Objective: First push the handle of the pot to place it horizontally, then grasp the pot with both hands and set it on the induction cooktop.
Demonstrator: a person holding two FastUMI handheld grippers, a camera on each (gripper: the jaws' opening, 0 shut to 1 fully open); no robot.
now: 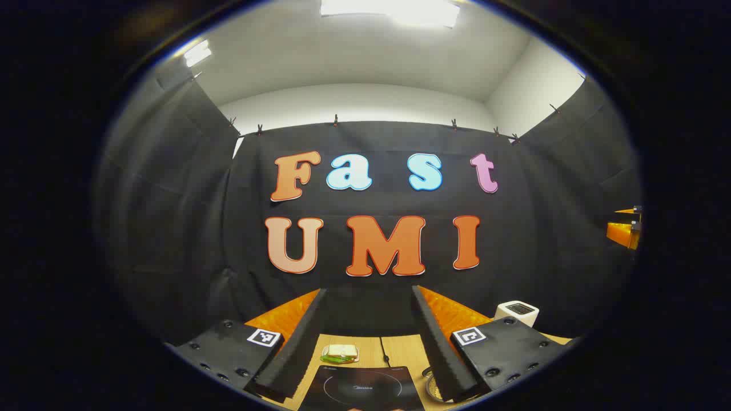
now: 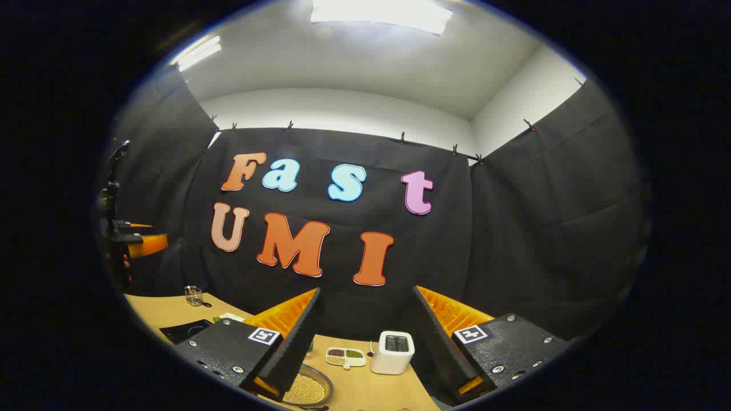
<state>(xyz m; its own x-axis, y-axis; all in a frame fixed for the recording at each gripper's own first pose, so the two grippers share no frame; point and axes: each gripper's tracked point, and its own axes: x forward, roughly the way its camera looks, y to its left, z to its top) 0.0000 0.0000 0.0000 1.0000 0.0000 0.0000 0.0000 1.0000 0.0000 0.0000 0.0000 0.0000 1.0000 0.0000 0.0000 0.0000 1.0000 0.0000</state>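
My left gripper (image 1: 368, 291) is open and held high above the table, with nothing between its fingers. Below it lies the black induction cooktop (image 1: 362, 388). A slice of the pot's rim (image 1: 429, 385) peeks out beside the right finger, mostly hidden by it. My right gripper (image 2: 368, 289) is also open and empty. Under its left finger sits the pot (image 2: 307, 389), holding pale beans and partly hidden by that finger. The cooktop (image 2: 185, 330) lies farther left on the table. The left gripper (image 2: 137, 242) hangs at the far left, well above the table.
A white toaster (image 2: 393, 351) stands at the back of the wooden table (image 2: 365, 394), with a small divided dish (image 2: 345, 357) beside it. A small glass container (image 2: 194, 295) sits at the far left. A sandwich on a plate (image 1: 340, 354) lies behind the cooktop.
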